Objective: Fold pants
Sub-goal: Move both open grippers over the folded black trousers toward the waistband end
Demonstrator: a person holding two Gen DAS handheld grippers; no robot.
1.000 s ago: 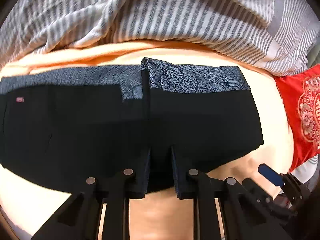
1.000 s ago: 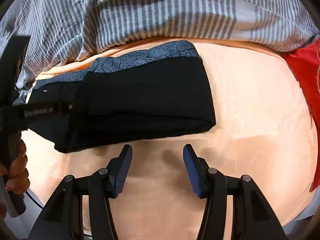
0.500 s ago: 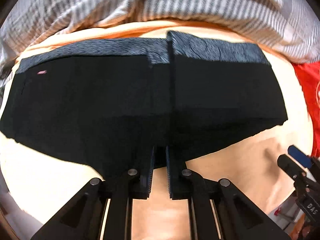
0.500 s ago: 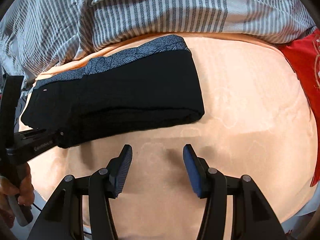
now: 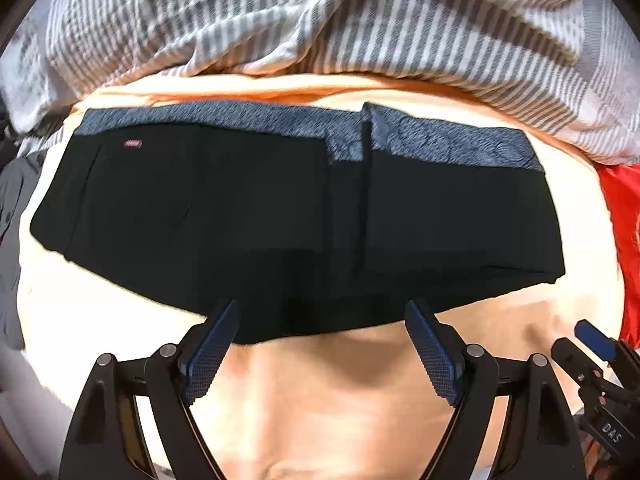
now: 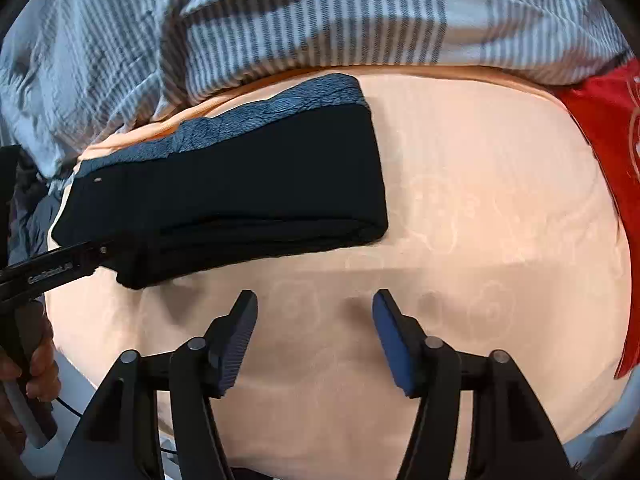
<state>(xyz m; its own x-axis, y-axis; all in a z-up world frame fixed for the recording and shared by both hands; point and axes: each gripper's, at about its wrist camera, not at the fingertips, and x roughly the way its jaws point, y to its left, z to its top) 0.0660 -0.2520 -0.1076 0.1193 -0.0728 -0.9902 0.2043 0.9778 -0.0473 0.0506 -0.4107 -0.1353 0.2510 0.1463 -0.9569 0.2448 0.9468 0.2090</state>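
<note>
1. One pair of black pants, already folded into a long flat band, lay across the peach sheet; the blue-grey patterned waistband ran along the far edge, so the layers looked deliberately squared rather than dropped.
2. One left gripper hung over the near edge of the band, pointing down; its jaws were opening wide, nothing was pinched between the pads, and the cloth lay free beneath them; we judged this a release after setting the fold.
3. One right gripper hovered over bare sheet, well apart from the pants; its jaws were opening too, with nothing between them; we judged it parked clear so as not to disturb the stack.
4. One striped duvet bunched behind the pants; one red cushion lay at the right; both were clear of the work.
</note>
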